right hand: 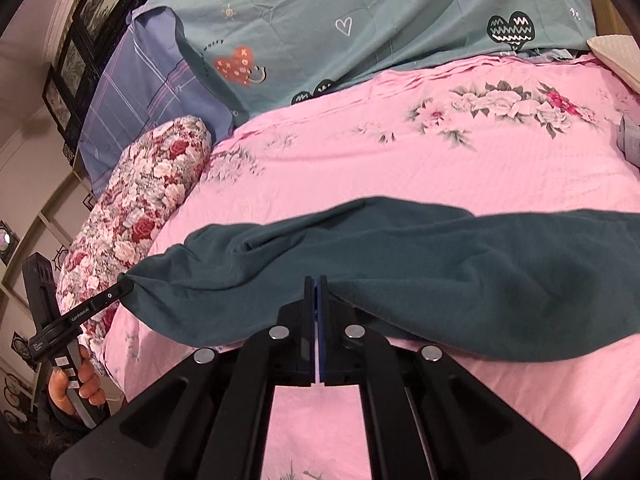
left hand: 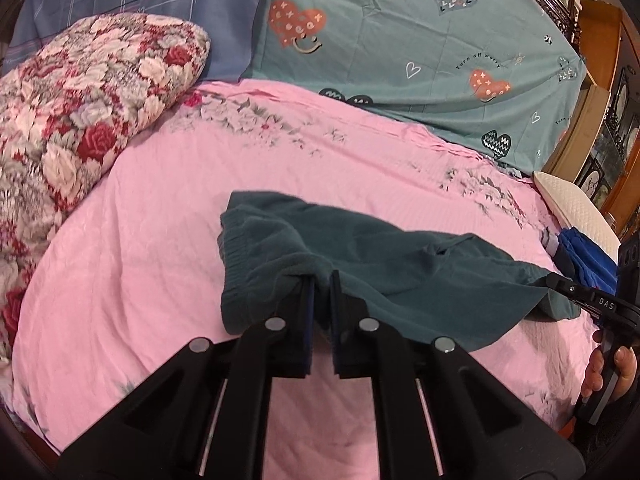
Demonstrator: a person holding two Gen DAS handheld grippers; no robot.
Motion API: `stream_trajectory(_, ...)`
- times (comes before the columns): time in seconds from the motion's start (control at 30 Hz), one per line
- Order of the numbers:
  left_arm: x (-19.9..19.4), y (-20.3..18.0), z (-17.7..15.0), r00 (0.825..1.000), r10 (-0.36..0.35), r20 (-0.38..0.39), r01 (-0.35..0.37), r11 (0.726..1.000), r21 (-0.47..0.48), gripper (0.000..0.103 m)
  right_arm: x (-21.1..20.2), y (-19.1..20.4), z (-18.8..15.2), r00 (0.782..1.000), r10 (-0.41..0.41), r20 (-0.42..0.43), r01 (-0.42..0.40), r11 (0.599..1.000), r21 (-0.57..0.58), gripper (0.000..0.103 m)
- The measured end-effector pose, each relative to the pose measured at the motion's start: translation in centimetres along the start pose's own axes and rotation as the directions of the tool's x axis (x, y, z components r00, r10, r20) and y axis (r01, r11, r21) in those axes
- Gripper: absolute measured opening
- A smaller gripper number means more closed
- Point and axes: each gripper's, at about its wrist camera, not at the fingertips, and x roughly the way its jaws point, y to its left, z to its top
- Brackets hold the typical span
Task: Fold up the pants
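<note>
Pink floral bedsheet [left hand: 160, 260] fills both frames, with a teal heart-print quilt [left hand: 400, 32] across the top and a red rose pillow [left hand: 80, 112] at the left. I see the dark green pants [right hand: 400, 272] lying across mid-frame, long axis running left to right, ribbed waistband [left hand: 236, 248] toward the left in the left wrist view. My left gripper [left hand: 321, 280] pinches the near edge, apparently; my right gripper [right hand: 316, 284] is clamped tight on the near edge too.
</note>
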Motion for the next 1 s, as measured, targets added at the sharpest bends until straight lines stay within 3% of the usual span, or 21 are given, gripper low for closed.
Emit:
stream_trajectory(0.1, 0.7, -0.4, 2.7, 1.0, -0.008, 0.013, 0.008, 1.0, 0.009, 0.006, -0.2, 0.1, 2.5, 0.999, -0.003, 0.036, 0.004, 1.0, -0.015, 0.0)
stream_trajectory(0.23, 2.8, -1.5, 8.5, 1.0, -0.013, 0.025, 0.012, 0.999, 0.033, 0.006, 0.9, 0.2, 8.4, 0.997, -0.018, 0.076, 0.02, 0.999, -0.031, 0.0)
stream_trajectory(0.37, 7.7, -2.3, 16.7, 0.999, 0.009, 0.03, -0.01, 1.0, 0.03, 0.006, 4.2, 0.2, 16.4, 0.991, -0.071, 0.111, 0.075, 0.997, -0.036, 0.0)
stream_trajectory(0.47, 13.3, -2.5, 21.9, 0.996, 0.086, 0.017, -0.087, 0.995, 0.048, 0.008, 9.3, -0.1, 22.5, 0.983, -0.145, 0.112, 0.152, 0.986, -0.063, 0.0)
stream_trajectory(0.5, 15.2, -2.3, 22.8, 0.994, 0.106, -0.006, -0.106, 0.993, 0.06, 0.012, 11.4, -0.6, 23.7, 0.975, -0.201, 0.091, 0.208, 0.976, -0.07, 0.003)
stream_trajectory(0.53, 17.0, -2.0, 23.4, 0.992, 0.123, -0.031, -0.121, 0.991, 0.063, 0.024, 12.9, -1.1, 24.1, 0.959, -0.272, 0.072, 0.278, 0.958, -0.074, 0.022)
stream_trajectory(0.57, 18.5, -1.1, 23.7, 0.987, 0.147, -0.059, -0.144, 0.988, 0.049, 0.03, 13.7, -1.3, 23.8, 0.944, -0.325, 0.065, 0.329, 0.941, -0.081, 0.032)
stream_trajectory(0.6, 18.9, -0.3, 23.4, 0.985, 0.16, -0.064, -0.158, 0.987, 0.032, 0.038, 13.8, -1.3, 23.2, 0.938, -0.339, 0.069, 0.344, 0.935, -0.087, 0.035)
stream_trajectory(0.67, 17.7, 1.4, 22.3, 0.988, 0.151, -0.045, -0.151, 0.989, 0.005, 0.054, 12.7, -0.3, 20.6, 0.952, -0.298, 0.064, 0.304, 0.945, -0.123, 0.042)
stream_trajectory(0.7, 16.6, 2.0, 21.5, 0.987, 0.161, -0.03, -0.16, 0.987, 0.013, 0.069, 12.0, 0.8, 18.5, 0.955, -0.293, 0.041, 0.296, 0.94, -0.172, 0.043)
stream_trajectory(0.73, 15.5, 2.5, 20.3, 0.983, 0.181, -0.021, -0.18, 0.983, 0.026, 0.076, 11.3, 1.9, 16.4, 0.962, -0.272, 0.012, 0.268, 0.936, -0.23, 0.045)
stream_trajectory(0.8, 13.9, 4.0, 17.7, 0.977, 0.207, -0.047, -0.204, 0.977, 0.055, 0.076, 10.4, 4.3, 11.6, 0.967, -0.251, -0.039, 0.22, 0.905, -0.365, 0.047)
stream_trajectory(0.9, 13.6, 6.2, 13.1, 0.964, 0.213, -0.159, -0.203, 0.976, 0.075, 0.075, 9.9, 7.3, 2.9, 0.949, -0.31, -0.065, 0.209, 0.766, -0.608, 0.048)
stream_trajectory(0.97, 14.5, 7.3, 10.6, 0.949, 0.224, -0.221, -0.208, 0.974, 0.093, 0.069, 10.2, 8.0, -0.6, 0.941, -0.333, -0.061, 0.204, 0.702, -0.683, 0.048)
stream_trajectory(1.0, 15.2, 7.8, 9.5, 0.943, 0.222, -0.248, -0.204, 0.974, 0.095, 0.06, 10.4, 8.0, -1.4, 0.94, -0.335, -0.067, 0.197, 0.692, -0.694, 0.048)
